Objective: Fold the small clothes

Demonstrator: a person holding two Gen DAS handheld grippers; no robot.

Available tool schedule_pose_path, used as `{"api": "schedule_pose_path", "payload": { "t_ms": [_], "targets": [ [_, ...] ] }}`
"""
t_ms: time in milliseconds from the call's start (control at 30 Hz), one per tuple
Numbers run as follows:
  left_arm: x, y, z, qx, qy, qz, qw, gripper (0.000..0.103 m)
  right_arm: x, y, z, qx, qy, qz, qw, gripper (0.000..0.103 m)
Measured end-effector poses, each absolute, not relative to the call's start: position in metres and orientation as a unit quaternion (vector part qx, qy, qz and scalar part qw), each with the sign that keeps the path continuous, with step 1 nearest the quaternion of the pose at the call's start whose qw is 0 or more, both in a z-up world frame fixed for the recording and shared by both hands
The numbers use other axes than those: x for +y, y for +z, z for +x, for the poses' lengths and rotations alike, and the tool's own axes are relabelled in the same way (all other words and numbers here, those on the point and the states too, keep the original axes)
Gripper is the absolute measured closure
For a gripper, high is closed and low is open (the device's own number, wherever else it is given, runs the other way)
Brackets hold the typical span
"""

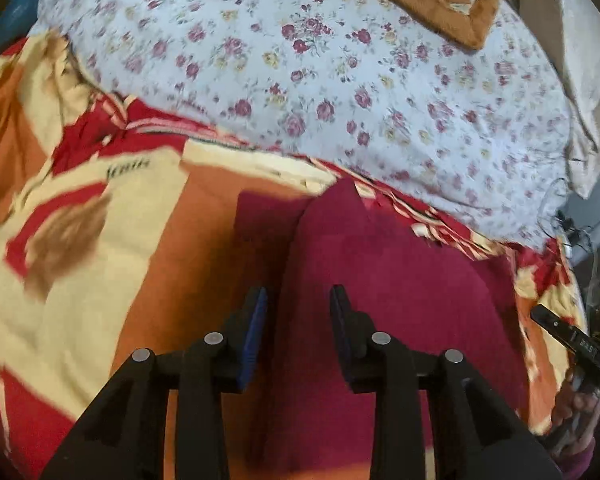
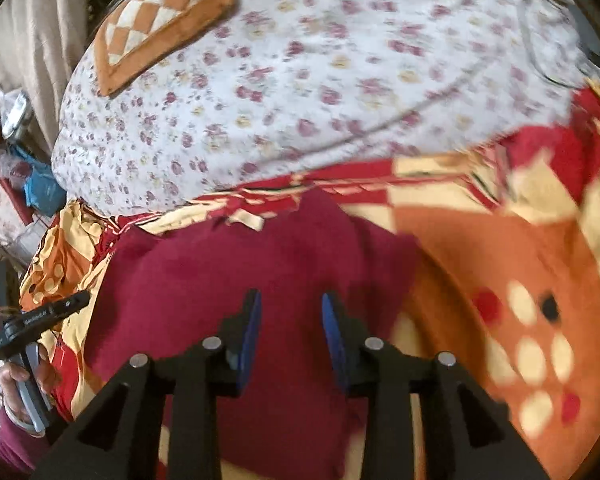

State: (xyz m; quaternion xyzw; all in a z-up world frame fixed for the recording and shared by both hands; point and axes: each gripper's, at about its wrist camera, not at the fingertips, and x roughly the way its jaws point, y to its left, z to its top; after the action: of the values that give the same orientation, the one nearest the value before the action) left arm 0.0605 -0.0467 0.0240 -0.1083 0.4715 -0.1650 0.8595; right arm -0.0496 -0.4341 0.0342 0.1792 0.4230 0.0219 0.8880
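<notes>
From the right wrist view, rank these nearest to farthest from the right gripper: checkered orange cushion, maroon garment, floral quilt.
1. Maroon garment, directly below the right gripper and its open jaws.
2. Floral quilt, beyond the garment, across the upper view.
3. Checkered orange cushion, on the quilt, upper left.

A bed fills both views, spread with a red, orange and cream blanket (image 1: 100,208). Behind it lies a white quilt (image 1: 340,80) with small purple flowers, and on that a brown-edged checked cushion (image 2: 160,20). Beige curtains (image 2: 32,48) hang beside the bed, above blurred clutter (image 2: 16,168).
</notes>
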Motion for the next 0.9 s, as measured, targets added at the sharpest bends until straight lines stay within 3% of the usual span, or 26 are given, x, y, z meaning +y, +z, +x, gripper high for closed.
{"api": "schedule_pose_path", "payload": {
  "t_ms": [233,400,667,767,900],
  "targets": [
    [-0.070,-0.015,0.121,0.511,-0.114,-0.080,0.848,0.081,-0.422,-0.004,0.034,0.464,-0.025,0.119,0.877,0.070],
    [-0.071,-0.023,0.123,0.491,-0.118,-0.078,0.860,0.077,-0.443,-0.044,0.056,0.473,-0.060,0.117,0.871,0.073],
    [-0.072,-0.021,0.118,0.484,-0.111,-0.071,0.865,0.076,-0.430,-0.015,0.040,0.455,-0.062,0.102,0.883,0.072],
    [-0.073,-0.019,0.116,0.483,-0.107,-0.064,0.867,0.076,-0.418,0.007,0.019,0.436,-0.039,0.106,0.893,0.060],
    [-0.073,-0.018,0.112,0.483,-0.099,-0.063,0.868,0.076,-0.397,0.016,0.004,0.438,0.001,0.111,0.892,0.059]
  ]
}}
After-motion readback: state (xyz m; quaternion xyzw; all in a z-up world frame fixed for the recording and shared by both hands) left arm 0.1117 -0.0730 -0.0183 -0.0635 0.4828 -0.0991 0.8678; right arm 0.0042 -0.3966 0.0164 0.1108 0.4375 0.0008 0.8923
